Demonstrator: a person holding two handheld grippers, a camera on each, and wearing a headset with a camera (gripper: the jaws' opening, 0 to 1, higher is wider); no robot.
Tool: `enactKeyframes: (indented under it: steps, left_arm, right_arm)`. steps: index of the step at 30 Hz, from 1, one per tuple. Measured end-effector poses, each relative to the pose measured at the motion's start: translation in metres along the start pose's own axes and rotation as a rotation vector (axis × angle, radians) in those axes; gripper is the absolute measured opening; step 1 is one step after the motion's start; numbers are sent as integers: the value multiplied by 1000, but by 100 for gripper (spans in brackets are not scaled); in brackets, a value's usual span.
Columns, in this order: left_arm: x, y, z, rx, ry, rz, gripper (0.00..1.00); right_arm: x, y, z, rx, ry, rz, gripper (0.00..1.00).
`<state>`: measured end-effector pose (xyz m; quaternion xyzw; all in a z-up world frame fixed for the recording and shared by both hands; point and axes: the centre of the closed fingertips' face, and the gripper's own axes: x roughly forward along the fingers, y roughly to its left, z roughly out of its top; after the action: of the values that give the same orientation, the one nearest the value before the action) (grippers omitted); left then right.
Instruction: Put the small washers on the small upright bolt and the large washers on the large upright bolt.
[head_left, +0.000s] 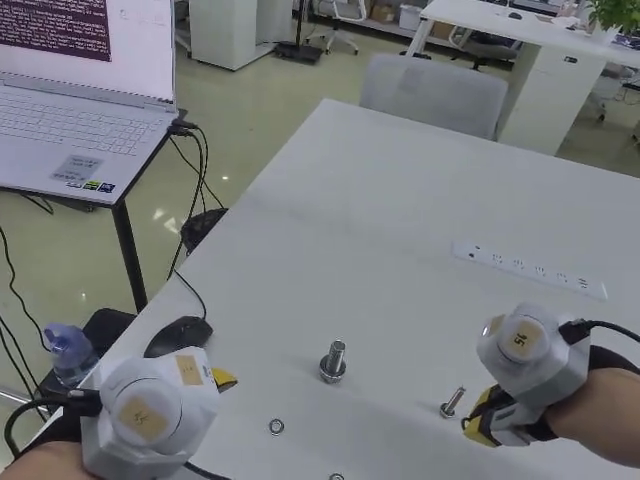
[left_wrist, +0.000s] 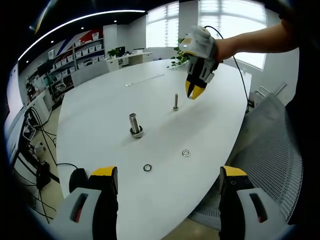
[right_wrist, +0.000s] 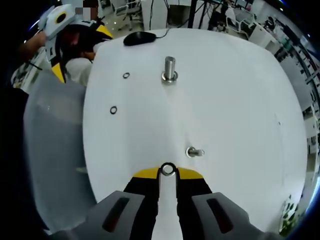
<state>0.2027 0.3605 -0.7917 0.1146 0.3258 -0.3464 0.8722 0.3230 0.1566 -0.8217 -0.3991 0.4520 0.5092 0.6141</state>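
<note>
The right tongs (right_wrist: 168, 176) are pinched tight on a washer (right_wrist: 168, 169), plain in the right gripper view; in the head view their body covers it. The small bolt (right_wrist: 194, 152) stands just above-right on the counter (right_wrist: 240, 100), nearest these tongs, the large bolt (right_wrist: 170, 69) far higher. The left tongs (left_wrist: 169, 172) gape empty near a loose washer (left_wrist: 147, 167).

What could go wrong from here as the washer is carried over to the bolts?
1. The right gripper pinches the washer only at its very tips, so it could slip out and roll across the table.
2. The small bolt stands thin and close ahead of those tips; if it is loose, a nudge might topple it.
</note>
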Motion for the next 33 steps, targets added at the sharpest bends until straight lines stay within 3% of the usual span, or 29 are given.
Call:
enactKeyframes:
  steps: [6,17,33]
  left_arm:
    - [1,-1,0,-1,4,-1,84]
    - [1,3,0,-3,11,6,84]
    - [2,7,-4,-19,20,10,84]
  right_arm:
    - [-1,-15,0,18,-1,-14,13]
    - [-5,-39,15,14,-24,-41,13]
    - [9,-41,19,-15,2,-25,13]
